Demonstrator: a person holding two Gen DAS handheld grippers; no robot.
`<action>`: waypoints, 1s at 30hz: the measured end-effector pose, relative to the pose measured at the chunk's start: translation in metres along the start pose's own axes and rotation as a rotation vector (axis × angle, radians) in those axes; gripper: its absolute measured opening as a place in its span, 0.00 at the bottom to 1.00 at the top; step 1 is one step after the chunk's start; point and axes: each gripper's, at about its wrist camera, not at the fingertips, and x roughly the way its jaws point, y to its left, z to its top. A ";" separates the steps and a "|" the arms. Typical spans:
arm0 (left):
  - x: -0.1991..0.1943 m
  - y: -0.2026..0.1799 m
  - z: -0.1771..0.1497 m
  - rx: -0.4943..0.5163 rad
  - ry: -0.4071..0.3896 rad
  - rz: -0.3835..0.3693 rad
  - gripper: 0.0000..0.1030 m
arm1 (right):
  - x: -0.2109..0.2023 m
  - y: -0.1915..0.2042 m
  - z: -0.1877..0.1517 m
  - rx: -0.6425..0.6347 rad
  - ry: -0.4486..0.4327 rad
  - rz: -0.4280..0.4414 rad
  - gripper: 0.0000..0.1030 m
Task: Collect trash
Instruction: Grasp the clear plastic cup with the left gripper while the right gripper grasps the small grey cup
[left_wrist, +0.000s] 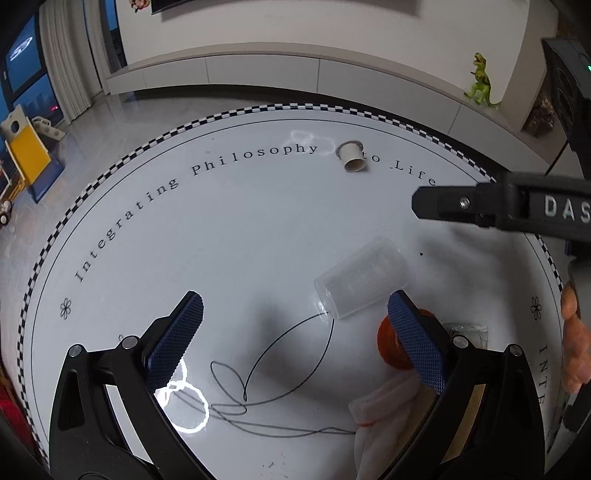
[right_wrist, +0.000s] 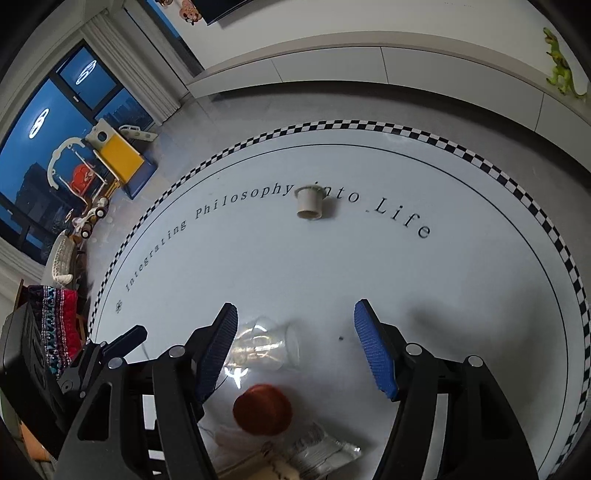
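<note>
A clear plastic cup (left_wrist: 360, 282) lies on its side on the round white table (left_wrist: 240, 240). An orange-red round lid (left_wrist: 386, 347) and a white crumpled tissue (left_wrist: 384, 410) lie just nearer. My left gripper (left_wrist: 295, 332) is open above them, its right finger in front of the lid. A small white paper cup (left_wrist: 354, 157) lies far off by the printed lettering. My right gripper (right_wrist: 295, 347) is open too. The clear cup (right_wrist: 266, 347) lies by its left finger, with the lid (right_wrist: 263, 408) and a clear wrapper (right_wrist: 317, 450) below.
The table's checkered rim (right_wrist: 517, 184) curves round the back. A green toy dinosaur (left_wrist: 480, 83) stands on a low white cabinet behind it. Toys, among them a yellow slide (right_wrist: 118, 155), lie on the floor at the left. A hand (left_wrist: 574, 332) holds the right gripper's handle.
</note>
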 end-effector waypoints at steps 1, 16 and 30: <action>0.005 -0.002 0.003 0.014 0.005 -0.005 0.94 | 0.004 -0.003 0.007 0.001 0.007 -0.005 0.65; 0.062 -0.013 0.024 0.137 0.019 -0.051 0.94 | 0.071 0.012 0.068 -0.070 0.049 -0.112 0.65; 0.052 -0.015 0.027 0.182 -0.035 -0.096 0.41 | 0.085 0.009 0.064 -0.114 0.101 -0.130 0.25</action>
